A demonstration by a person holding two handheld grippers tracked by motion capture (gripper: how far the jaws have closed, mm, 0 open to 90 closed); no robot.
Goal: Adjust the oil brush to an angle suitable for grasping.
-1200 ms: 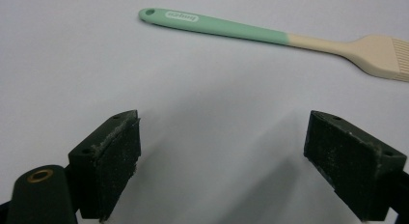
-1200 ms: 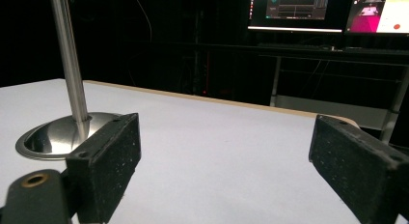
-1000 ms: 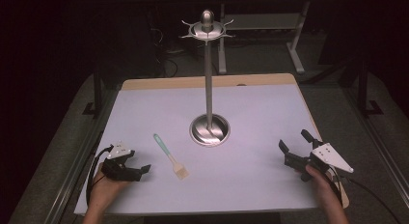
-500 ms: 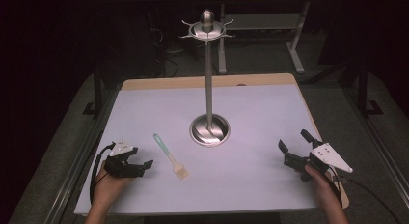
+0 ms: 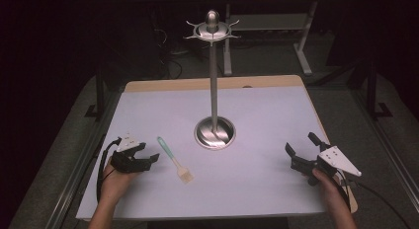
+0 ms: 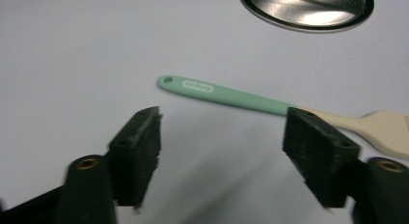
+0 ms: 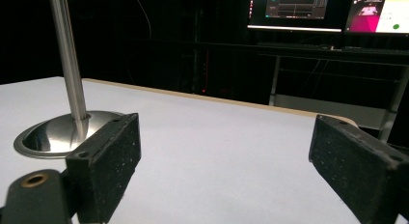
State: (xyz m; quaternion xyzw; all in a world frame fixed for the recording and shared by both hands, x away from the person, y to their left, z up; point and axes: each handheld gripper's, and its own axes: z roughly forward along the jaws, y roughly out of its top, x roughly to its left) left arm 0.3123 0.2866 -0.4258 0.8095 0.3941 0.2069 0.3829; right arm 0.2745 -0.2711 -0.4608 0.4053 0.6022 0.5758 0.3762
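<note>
A pastry brush (image 5: 173,159) with a mint-green handle and pale bristles lies flat on the white table, left of the centre. My left gripper (image 5: 148,154) hovers just left of it, pointing at the handle. Its jaws have just been closing and stand open, with nothing between them. In the left gripper view the brush (image 6: 226,95) lies just beyond the left gripper (image 6: 222,120). My right gripper (image 5: 300,142) rests near the table's right front, open and empty. In its own view the right gripper (image 7: 224,132) faces bare table.
A tall metal stand (image 5: 214,81) with hooks at its top rises from a round base (image 5: 214,133) at the table's middle. Its base (image 6: 308,7) lies beyond the brush, and its pole (image 7: 67,55) stands left of my right gripper. Dark desks and monitors (image 7: 289,9) stand behind the table.
My left gripper has edged forward toward the brush and its jaws have narrowed. The right gripper and the brush have stayed put.
</note>
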